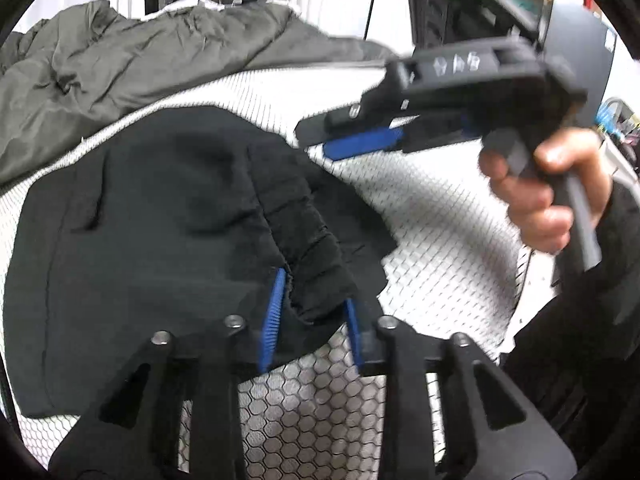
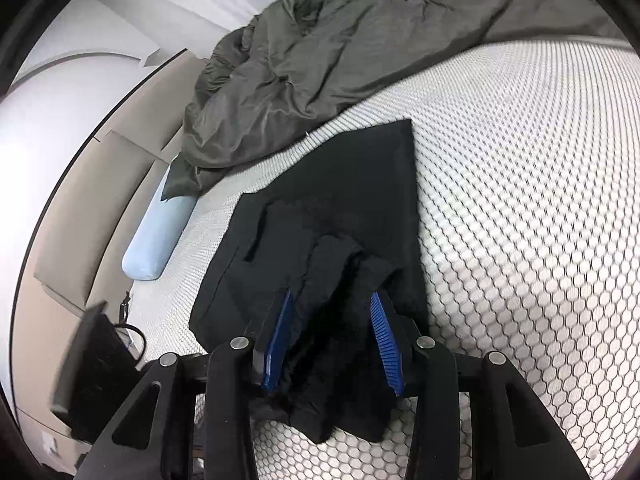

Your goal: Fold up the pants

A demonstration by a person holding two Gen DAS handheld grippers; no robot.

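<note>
Black pants (image 1: 160,200) lie partly folded on a white honeycomb-patterned mattress (image 1: 420,200). My left gripper (image 1: 314,320) has its blue pads against a bunched, ribbed edge of the pants at their near side. In the right wrist view my right gripper (image 2: 332,340) is shut on a thick wad of the pants (image 2: 360,184), and some cloth hangs below the jaws. The left wrist view shows the right gripper (image 1: 316,136) from the side, blurred, above the pants' far edge, with a hand (image 1: 548,200) on its grip.
A crumpled grey-green duvet (image 2: 320,48) is heaped along the far side of the mattress (image 2: 520,200). A light blue bolster pillow (image 2: 156,236) lies by beige padded panels (image 2: 100,184). A black object (image 2: 92,360) stands beside the bed.
</note>
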